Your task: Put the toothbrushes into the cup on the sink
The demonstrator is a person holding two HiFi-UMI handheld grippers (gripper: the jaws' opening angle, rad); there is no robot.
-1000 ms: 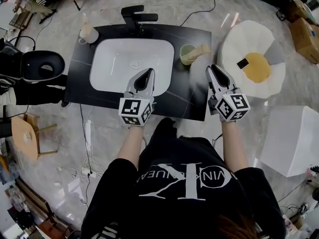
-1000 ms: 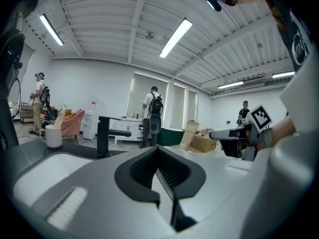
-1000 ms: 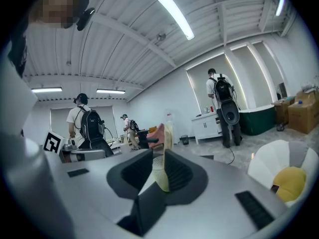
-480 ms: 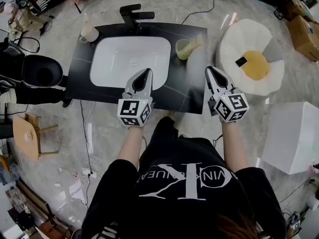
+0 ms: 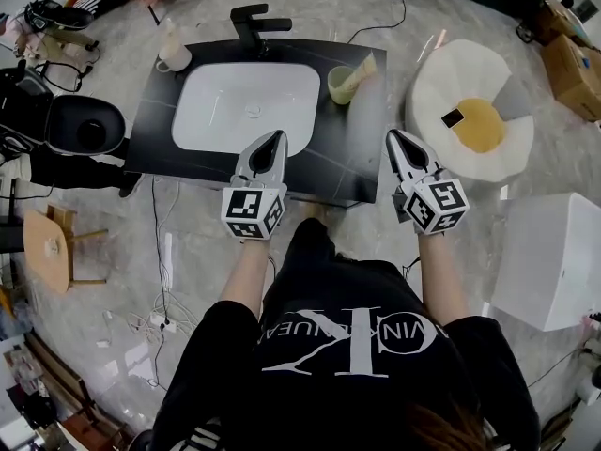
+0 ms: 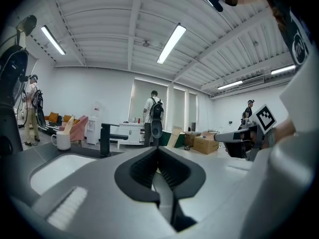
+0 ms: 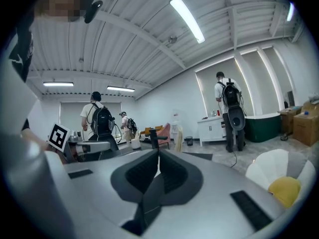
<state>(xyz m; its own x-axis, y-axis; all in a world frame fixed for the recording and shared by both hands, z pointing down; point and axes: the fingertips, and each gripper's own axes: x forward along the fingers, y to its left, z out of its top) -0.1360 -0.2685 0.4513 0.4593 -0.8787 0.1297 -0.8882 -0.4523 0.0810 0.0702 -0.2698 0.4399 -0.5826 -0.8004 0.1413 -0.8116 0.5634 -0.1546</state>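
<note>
A green cup (image 5: 341,85) stands on the black counter (image 5: 362,153) to the right of the white basin (image 5: 211,125). Beige toothbrushes (image 5: 362,70) lean out of it. My left gripper (image 5: 277,138) hovers over the basin's front edge, shut and empty; in its own view the left gripper's (image 6: 158,152) pads meet. My right gripper (image 5: 392,137) hangs over the counter's front right part, well short of the cup. Its jaws are closing and meet with nothing between them, as the right gripper's (image 7: 158,156) own view also shows.
A black faucet (image 5: 252,22) and a white mug (image 5: 173,57) stand at the counter's back. A round white cushion (image 5: 470,83) with a yellow centre lies on the floor to the right, near a white box (image 5: 554,261). A black seat (image 5: 84,130) is at the left. People stand in the room.
The right gripper's jaws have come together. Both grippers have drawn back from over the counter toward its front edge, and the sink now sits farther from them.
</note>
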